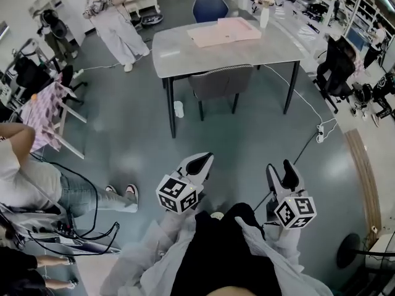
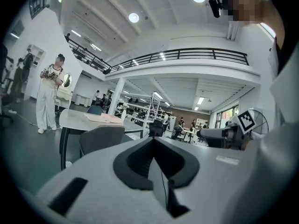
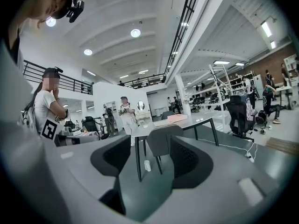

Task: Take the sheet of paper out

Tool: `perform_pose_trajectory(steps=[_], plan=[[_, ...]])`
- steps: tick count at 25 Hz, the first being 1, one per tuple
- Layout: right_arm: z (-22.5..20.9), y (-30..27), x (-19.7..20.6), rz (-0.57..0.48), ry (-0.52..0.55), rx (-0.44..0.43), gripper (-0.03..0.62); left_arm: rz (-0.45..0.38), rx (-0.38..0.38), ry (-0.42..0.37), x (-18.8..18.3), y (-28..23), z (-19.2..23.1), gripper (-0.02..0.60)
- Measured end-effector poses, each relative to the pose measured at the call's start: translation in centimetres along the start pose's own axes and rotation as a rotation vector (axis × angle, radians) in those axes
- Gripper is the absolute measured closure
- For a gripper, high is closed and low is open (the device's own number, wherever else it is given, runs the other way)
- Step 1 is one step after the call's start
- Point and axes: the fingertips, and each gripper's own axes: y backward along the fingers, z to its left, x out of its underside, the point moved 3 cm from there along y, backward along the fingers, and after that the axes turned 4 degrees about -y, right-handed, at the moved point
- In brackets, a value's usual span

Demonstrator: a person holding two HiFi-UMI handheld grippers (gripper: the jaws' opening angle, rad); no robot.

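Evidently nothing is done yet: the pink paper [image 1: 223, 32] lies flat on the grey surface [image 1: 179, 57], untouched, while the left claw [image 1: 202, 159], jaws together, and the right claw [image 1: 281, 170], jaws apart, hang empty, well short of it.

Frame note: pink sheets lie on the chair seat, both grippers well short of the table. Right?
No: the pink sheets lie on the table, not the chair, as the head view shows. Left gripper and right gripper are well short of it.
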Motion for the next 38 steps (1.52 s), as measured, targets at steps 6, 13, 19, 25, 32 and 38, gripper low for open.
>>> perform_pose_trajectory(steps=[6,13,19,25,32,38], plan=[[-0.9,-1.0,-0.3,0.004,-0.010,-0.011,0.336,0.017,-0.018,0.008,0.1,-0.6,0.0,0.583],[-3.2,-4.1,-0.2,0.016,-0.038,-0.022,0.336,0.034,-0.023,0.009,0.1,-3.7,1.1,0.583],[-7.0,-8.1,-2.6,0.020,-0.021,-0.022,0.336,0.024,-0.020,0.015,-1.1,-9.4,2.8,0.583],[-11.6,-13.7,-5.0,0.044,-0.014,-0.041,0.336,0.022,-0.054,0.029,-2.4,-15.6,5.5,0.583],[-15.8,-20.1,-7.9,0.068,0.019,-0.115,0.336,-0.009,-0.103,0.016,-4.3,-22.1,7.8,0.583],[-19.0,-23.8,-9.8,0.069,0.044,-0.166,0.336,-0.032,-0.132,0.020,-4.8,-26.9,9.0,0.583]])
